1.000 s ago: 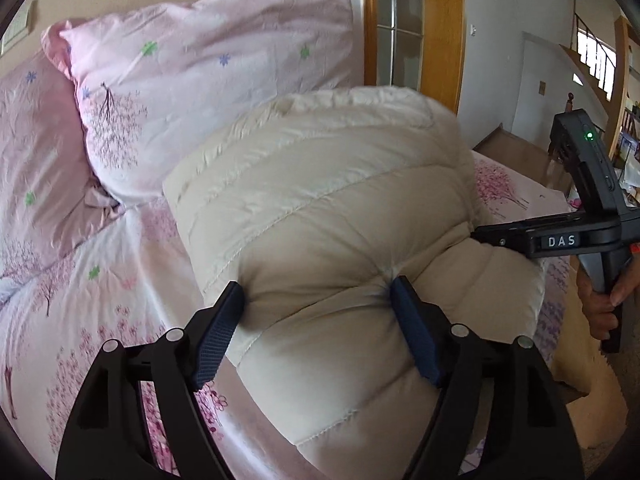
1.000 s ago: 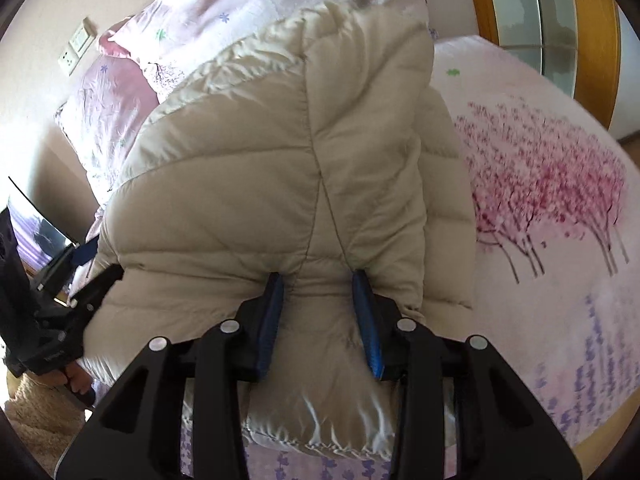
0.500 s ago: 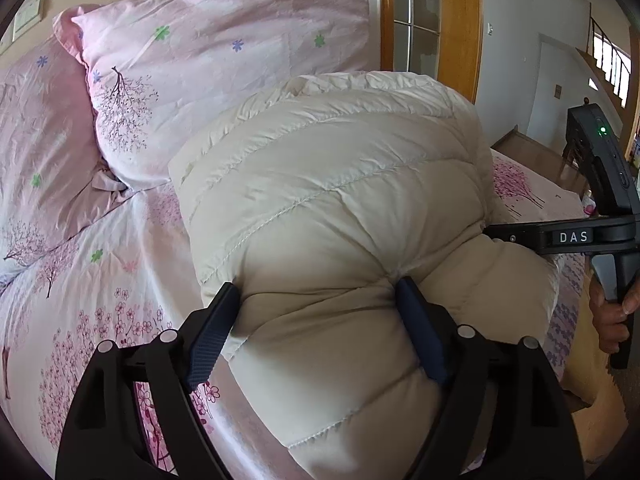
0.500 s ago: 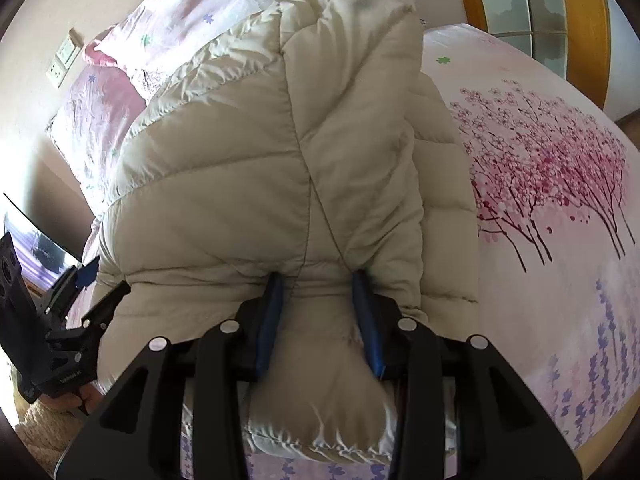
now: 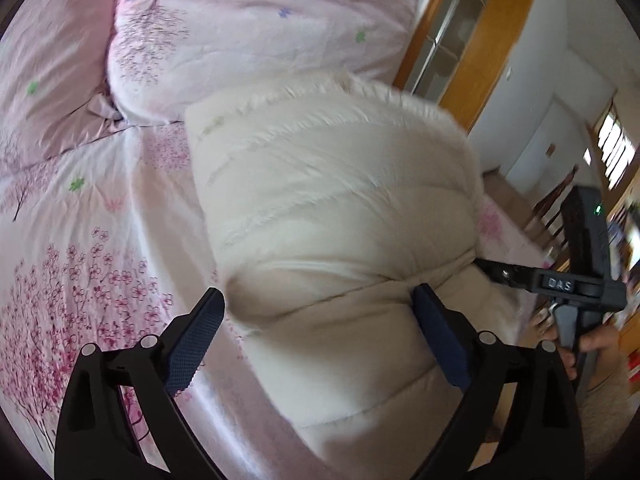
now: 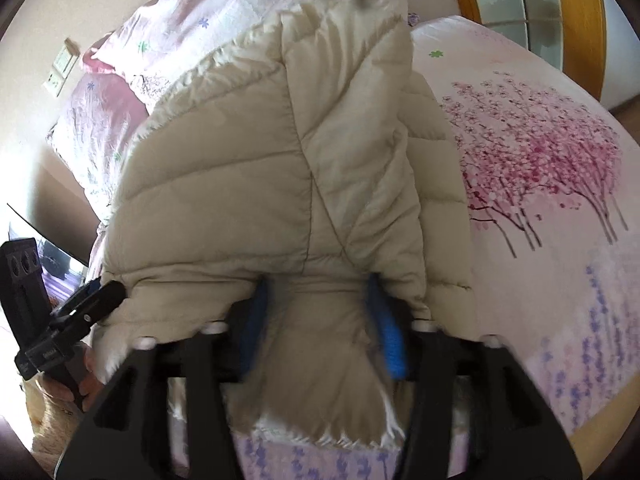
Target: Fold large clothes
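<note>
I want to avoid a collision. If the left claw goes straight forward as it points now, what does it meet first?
The cream puffer jacket. The left claw already has its folded bulk bulging between the jaws, so further travel only presses deeper into it. The pink pillow lies behind; how far is unclear.

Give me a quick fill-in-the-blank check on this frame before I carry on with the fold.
1. The padded jacket being folded is ____ in colour.
2. It lies on a bedsheet printed with pink ____.
3. In the left wrist view, the jacket bulges between the left gripper fingers, whose pads are ____ in colour.
4. The pillow behind the jacket has a ____ cover.

Missing words: cream; trees; blue; pink
</note>
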The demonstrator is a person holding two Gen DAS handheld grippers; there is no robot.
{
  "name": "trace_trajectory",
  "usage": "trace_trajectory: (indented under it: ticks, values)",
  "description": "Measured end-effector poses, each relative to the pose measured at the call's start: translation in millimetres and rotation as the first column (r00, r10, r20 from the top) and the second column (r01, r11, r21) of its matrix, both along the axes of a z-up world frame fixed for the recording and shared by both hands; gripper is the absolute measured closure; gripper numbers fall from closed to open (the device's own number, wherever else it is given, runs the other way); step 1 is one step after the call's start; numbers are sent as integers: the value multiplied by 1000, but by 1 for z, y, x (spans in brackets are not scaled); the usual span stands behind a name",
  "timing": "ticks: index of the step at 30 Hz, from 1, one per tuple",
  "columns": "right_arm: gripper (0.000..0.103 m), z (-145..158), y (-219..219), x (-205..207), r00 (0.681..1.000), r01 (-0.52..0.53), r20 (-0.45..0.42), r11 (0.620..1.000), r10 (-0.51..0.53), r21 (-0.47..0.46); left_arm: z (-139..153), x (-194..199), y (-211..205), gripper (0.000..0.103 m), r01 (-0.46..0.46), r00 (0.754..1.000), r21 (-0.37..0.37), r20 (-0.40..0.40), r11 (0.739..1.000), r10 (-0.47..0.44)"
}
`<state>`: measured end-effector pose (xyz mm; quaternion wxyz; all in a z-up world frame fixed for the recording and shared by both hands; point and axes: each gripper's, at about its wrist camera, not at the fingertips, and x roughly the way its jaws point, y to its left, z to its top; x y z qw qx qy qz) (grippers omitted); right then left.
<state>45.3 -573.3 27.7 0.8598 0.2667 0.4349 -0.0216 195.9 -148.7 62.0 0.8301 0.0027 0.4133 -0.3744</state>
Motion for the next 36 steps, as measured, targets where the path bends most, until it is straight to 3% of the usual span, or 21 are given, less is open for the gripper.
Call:
trace_trajectory:
  ticks: [3,8,12,16,20,22,26,28,36]
  values:
    - [3,25,-10,-2,997,66,-24,996,-67,-54,9,12,12,1,-37,999,-7,-26,999,37]
    - [2,45,-44,6,991,114,-70,993,-114,0,10,36,29,1,-91,989,-76,-121,993,82]
    - [2,39,-57,18,989,138,-63,990,-136,39,5,53,37,1,-120,972,-141,-217,983,88]
    - [2,26,-65,39,990,123,-71,991,-119,46,1,59,29,1,-102,972,-128,-224,987,72]
    - [2,-3,-82,50,988,131,-111,974,-111,186,-7,65,23,1,-92,961,-164,-274,982,44]
    - [2,-13,-87,47,989,132,-100,955,-109,264,-9,65,23,1,-96,961,-181,-274,979,44]
    - [2,-26,-91,47,992,108,-100,937,-79,333,-5,61,15,1,-59,978,-151,-209,987,26]
    - [2,-31,-91,48,993,91,-98,927,-59,365,-5,61,10,1,-46,977,-143,-212,989,15]
    - [2,-51,-76,63,994,9,-101,900,39,436,-6,58,-9,1,-9,978,-99,-207,995,-11]
